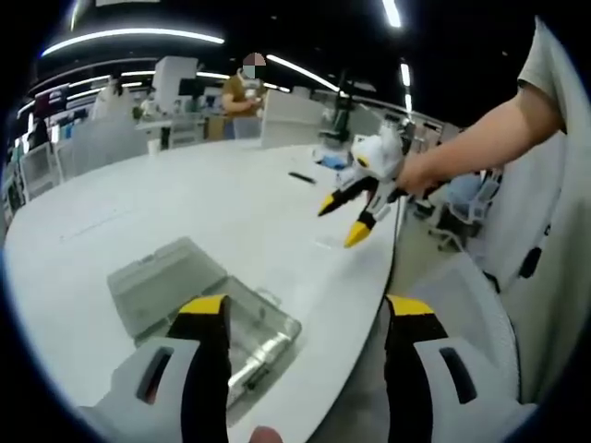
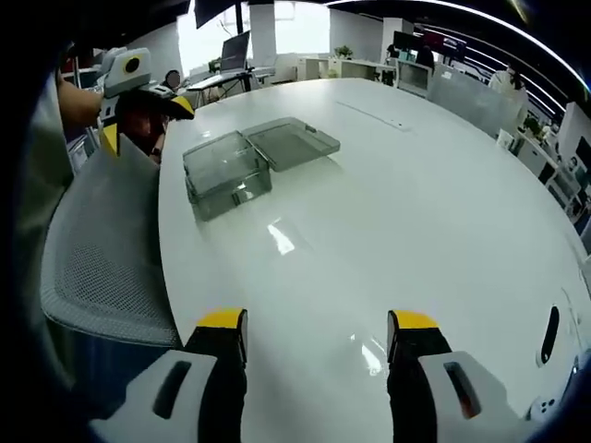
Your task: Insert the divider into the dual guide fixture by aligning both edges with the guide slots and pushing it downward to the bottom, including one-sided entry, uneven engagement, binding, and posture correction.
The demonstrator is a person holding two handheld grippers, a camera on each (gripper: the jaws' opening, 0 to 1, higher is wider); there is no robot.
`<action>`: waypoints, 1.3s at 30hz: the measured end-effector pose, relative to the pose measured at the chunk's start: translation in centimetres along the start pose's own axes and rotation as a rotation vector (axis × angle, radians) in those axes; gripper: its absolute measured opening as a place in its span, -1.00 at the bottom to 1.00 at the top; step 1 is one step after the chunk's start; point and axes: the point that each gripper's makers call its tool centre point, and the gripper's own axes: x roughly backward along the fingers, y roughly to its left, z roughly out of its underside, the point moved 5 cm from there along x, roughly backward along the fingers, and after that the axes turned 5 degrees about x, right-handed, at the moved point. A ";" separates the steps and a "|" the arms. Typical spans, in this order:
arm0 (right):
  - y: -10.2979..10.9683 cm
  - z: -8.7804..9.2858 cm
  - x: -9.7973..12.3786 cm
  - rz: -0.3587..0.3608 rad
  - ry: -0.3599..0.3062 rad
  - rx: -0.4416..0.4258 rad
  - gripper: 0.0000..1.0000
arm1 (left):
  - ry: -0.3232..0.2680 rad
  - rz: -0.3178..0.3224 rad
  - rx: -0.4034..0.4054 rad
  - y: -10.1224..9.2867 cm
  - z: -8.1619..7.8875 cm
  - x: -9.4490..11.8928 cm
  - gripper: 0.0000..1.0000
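Both grippers, left gripper (image 1: 307,318) and right gripper (image 2: 316,332), hover spread wide and empty over the table (image 2: 388,212), apparently since the clear box (image 2: 226,171) with its open lid (image 2: 291,140) hasn't been approached yet.

We see bright, even overhead light from ceiling strip lamps (image 1: 129,37), which leave soft glare patches on the glossy white table (image 2: 388,212) (strongest near its middle). Shadows are faint. Fisheye distortion bends both views' edges, and the far background looks soft.
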 end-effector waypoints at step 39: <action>-2.3 3.7 -2.5 -0.108 0.184 0.221 -0.09 | 0.031 -0.031 0.011 -0.1 0.3 -0.2 0.42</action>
